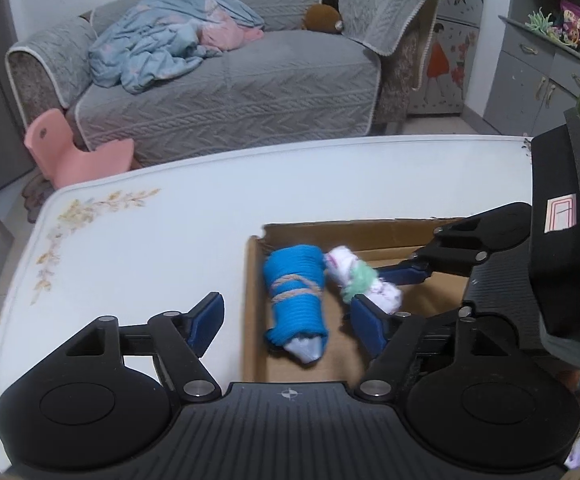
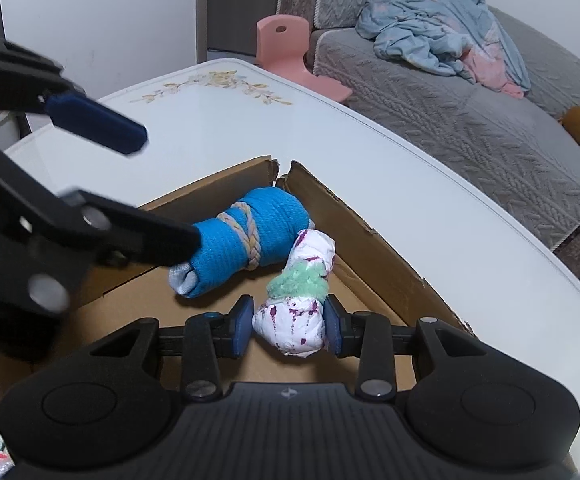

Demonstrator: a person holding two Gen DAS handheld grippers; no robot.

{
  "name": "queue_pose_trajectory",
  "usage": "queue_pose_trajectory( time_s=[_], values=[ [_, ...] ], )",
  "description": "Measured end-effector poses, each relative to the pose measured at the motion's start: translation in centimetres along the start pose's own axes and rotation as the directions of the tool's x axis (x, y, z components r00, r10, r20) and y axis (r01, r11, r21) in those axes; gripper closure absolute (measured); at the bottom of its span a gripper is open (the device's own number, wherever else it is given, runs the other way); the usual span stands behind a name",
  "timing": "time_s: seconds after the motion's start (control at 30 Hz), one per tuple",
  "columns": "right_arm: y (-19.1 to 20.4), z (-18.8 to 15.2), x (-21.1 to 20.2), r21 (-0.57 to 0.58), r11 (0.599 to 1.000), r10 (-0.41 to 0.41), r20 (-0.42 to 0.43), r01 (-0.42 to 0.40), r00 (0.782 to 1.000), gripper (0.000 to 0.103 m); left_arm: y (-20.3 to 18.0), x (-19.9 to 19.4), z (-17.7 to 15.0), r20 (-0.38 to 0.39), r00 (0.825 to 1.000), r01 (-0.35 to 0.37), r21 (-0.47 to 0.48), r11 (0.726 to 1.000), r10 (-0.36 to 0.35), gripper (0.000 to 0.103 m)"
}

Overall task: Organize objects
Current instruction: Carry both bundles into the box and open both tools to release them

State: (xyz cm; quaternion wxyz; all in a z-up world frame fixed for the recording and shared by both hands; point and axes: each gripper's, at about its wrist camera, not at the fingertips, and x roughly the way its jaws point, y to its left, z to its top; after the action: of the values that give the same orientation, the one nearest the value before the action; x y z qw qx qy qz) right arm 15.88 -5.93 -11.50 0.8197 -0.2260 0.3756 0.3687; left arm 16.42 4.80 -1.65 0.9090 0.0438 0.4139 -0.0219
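White floral table (image 2: pixel 217 128) bearing a cardboard box (image 2: pixel 374 236) with 2 soft, light rolled bundles: left gripper (image 1: pixel 290 316) open over the blue roll (image 1: pixel 294 296); right gripper (image 2: pixel 287 326) clamping the white roll (image 2: pixel 294 320), best pinched mid-body.

A bright blue sock roll (image 2: pixel 249 232) tied with beige braided cord is lying beside a white roll (image 2: pixel 294 320) speckled purple and banded in fuzzy mint green, both inside a plain brown cardboard box (image 2: pixel 370 232). The white tabletop (image 1: pixel 137 248) is showing a pale yellow flower pattern at its corner. Behind, a grey herringbone-textured sofa (image 1: pixel 229 92) is carrying a light blue and pink blanket (image 1: pixel 161 40), with a pink chair (image 1: pixel 73 152) standing nearby.
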Motion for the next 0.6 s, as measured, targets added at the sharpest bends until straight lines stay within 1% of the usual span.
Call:
queue_pose_trajectory(
  time_s=[0.07,0.23,0.27,0.3,0.4,0.5,0.6],
  values=[
    [0.2,0.1,0.0,0.003,1.000,0.000,-0.004,0.000,1.000,0.062,0.6,-0.3,-0.2,-0.001,1.000,-0.006,-0.013,1.000,0.006,0.027],
    [0.7,0.3,-0.2,0.009,1.000,0.003,-0.017,-0.003,1.000,0.060,2.0,-1.1,-1.1,0.000,1.000,-0.006,-0.036,0.999,0.006,0.027],
    [0.9,0.4,-0.2,0.008,1.000,0.000,-0.025,0.000,1.000,0.057,2.2,-1.4,-1.3,0.004,1.000,-0.012,-0.036,0.999,0.012,0.025],
    [1.1,0.5,-0.2,0.007,1.000,-0.007,-0.030,0.007,1.000,0.057,2.5,-1.6,-1.6,0.007,1.000,-0.019,-0.038,0.999,0.019,0.025],
    [1.5,0.7,-0.1,0.024,1.000,0.015,-0.041,-0.014,0.999,0.056,3.8,-2.4,-2.7,0.013,0.999,-0.032,-0.055,0.998,0.033,0.021],
    [1.7,0.8,-0.2,0.028,1.000,0.002,-0.041,-0.001,0.999,0.057,5.5,-3.2,-4.0,0.008,0.999,-0.042,-0.089,0.995,0.043,0.021],
    [1.7,0.3,-1.3,0.041,0.999,-0.019,-0.027,0.020,0.999,0.056,6.8,-4.0,-5.5,0.003,0.999,-0.045,-0.128,0.991,0.046,0.019]
  ],
)
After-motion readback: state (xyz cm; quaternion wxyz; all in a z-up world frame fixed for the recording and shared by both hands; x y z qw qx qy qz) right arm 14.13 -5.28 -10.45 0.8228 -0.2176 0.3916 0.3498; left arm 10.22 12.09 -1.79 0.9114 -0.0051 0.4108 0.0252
